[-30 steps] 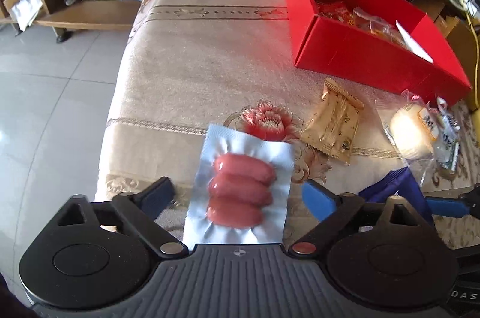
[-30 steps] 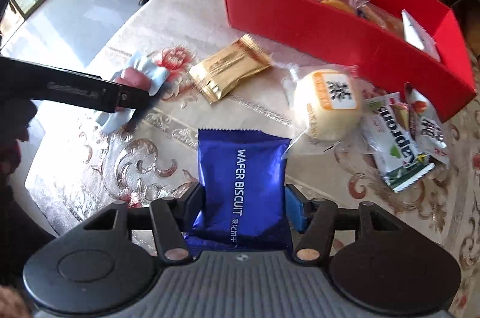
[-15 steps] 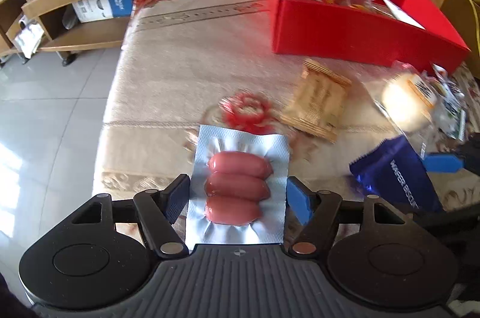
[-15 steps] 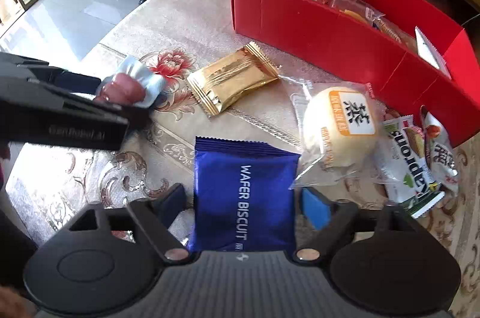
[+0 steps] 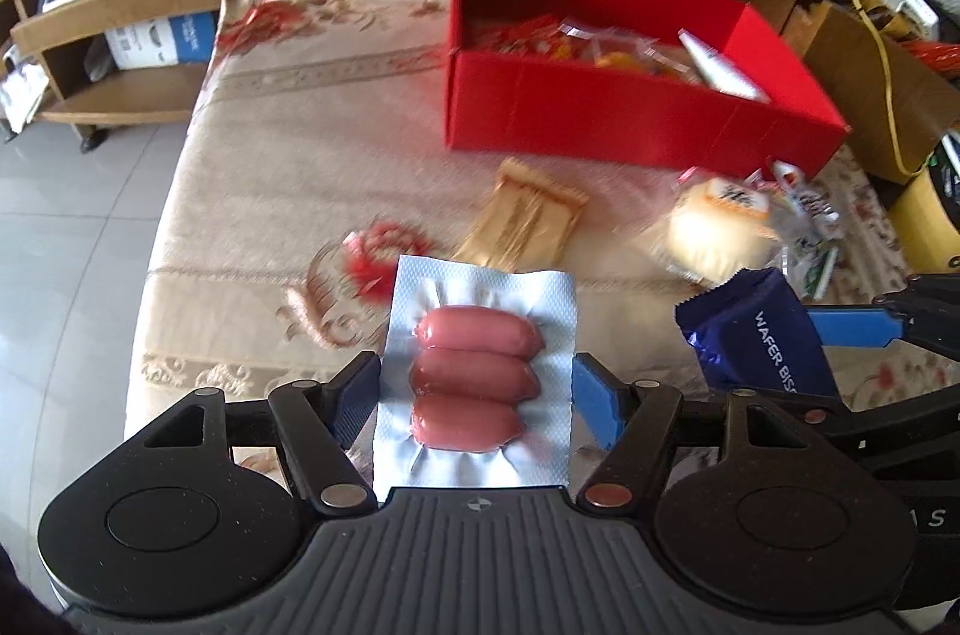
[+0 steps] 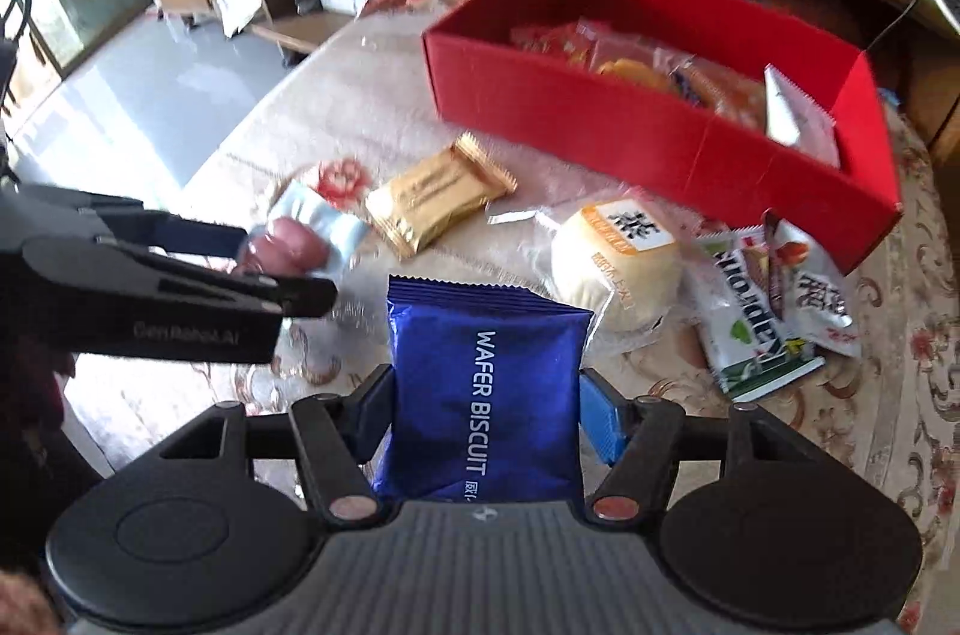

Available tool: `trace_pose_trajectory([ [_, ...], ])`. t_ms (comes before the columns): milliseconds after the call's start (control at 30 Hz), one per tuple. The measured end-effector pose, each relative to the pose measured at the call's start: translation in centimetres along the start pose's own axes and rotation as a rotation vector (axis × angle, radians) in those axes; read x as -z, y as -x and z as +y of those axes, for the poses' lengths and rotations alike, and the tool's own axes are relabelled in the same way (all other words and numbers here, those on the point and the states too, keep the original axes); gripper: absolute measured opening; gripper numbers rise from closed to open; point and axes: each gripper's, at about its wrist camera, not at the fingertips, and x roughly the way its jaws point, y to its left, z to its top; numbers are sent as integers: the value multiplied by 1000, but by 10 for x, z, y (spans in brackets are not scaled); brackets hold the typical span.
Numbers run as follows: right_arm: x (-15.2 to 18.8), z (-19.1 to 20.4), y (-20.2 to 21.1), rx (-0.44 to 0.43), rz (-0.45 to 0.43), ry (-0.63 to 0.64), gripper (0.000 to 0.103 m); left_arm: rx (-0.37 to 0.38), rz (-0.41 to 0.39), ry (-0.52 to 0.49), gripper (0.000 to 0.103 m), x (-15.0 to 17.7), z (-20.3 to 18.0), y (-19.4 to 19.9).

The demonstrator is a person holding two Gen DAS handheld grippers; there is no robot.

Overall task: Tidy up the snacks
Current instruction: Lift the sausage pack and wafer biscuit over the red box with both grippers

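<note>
**Snacks up in both grippers**

Left wrist view: left gripper (image 5: pixel 477 398) has just closed its jaws, and its pads press the sides of the sausage pack (image 5: pixel 477 380), held above the flowered tablecloth (image 5: pixel 288 167). Ahead, a gold packet (image 5: pixel 528 221) and a wrapped bun (image 5: pixel 714 227) lie between it and the red box (image 5: pixel 630 125).

Right wrist view: right gripper (image 6: pixel 486 413) clamps the blue wafer biscuit pack (image 6: pixel 483 389), lifted off the cloth. Green and white sachets (image 6: pixel 774 299) lie just beside the bun near the box wall. Left gripper reaches in from the left edge with its sausages.
</note>
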Motion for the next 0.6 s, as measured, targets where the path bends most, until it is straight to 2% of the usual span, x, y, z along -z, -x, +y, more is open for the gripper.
trace_pose_trajectory([
  [400, -17, -17, 35, -47, -121, -80, 61, 50, -94, -21, 74, -21, -21, 20],
  [600, -31, -29, 40, -36, -159, -115, 61, 57, -122, -9, 75, -39, -26, 19],
])
